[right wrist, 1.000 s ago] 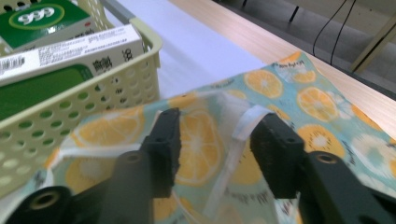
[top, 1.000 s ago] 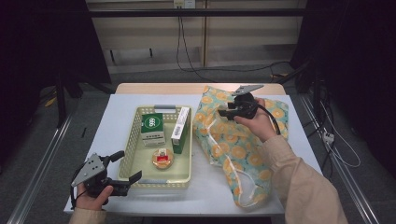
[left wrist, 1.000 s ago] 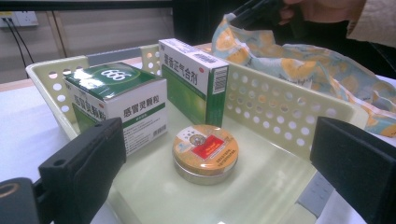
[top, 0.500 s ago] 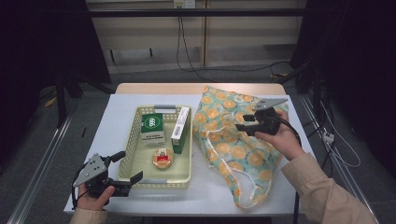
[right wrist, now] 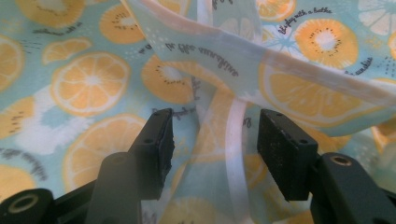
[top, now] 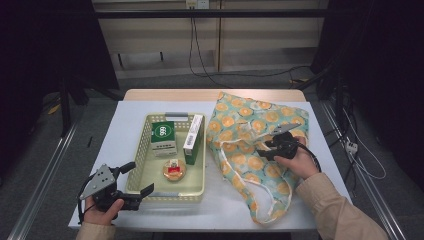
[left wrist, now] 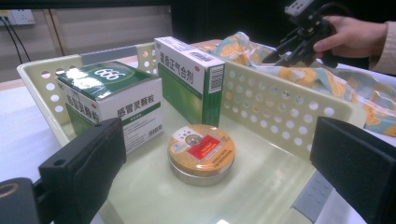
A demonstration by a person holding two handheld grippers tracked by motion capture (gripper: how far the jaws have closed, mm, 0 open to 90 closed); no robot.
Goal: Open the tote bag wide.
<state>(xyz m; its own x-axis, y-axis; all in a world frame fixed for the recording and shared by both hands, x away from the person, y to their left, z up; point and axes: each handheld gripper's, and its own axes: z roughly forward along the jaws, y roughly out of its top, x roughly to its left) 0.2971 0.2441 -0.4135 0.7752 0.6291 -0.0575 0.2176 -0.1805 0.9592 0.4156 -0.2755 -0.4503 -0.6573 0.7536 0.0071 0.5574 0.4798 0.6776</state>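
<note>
the right claw (top: 268,148) is hovering over the fruit-print bag (top: 250,131) lying on the counter (top: 132,112) right of the basket (top: 197,186), its jaws part open and just widening astride a white strap (right wrist: 236,154). the left claw (top: 134,182) is gaping wide at the basket's near corner.

Right gripper (top: 267,148) sits over the bag (top: 250,135) at three o'clock; left gripper (top: 136,184) at the basket's (top: 142,150) seven o'clock corner.

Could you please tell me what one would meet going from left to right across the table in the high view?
Left claw → pale yellow perforated plastic basket → white-and-green medicine box → narrow green-and-white carton → orange-slice-print fabric tote bag → right claw.
</note>
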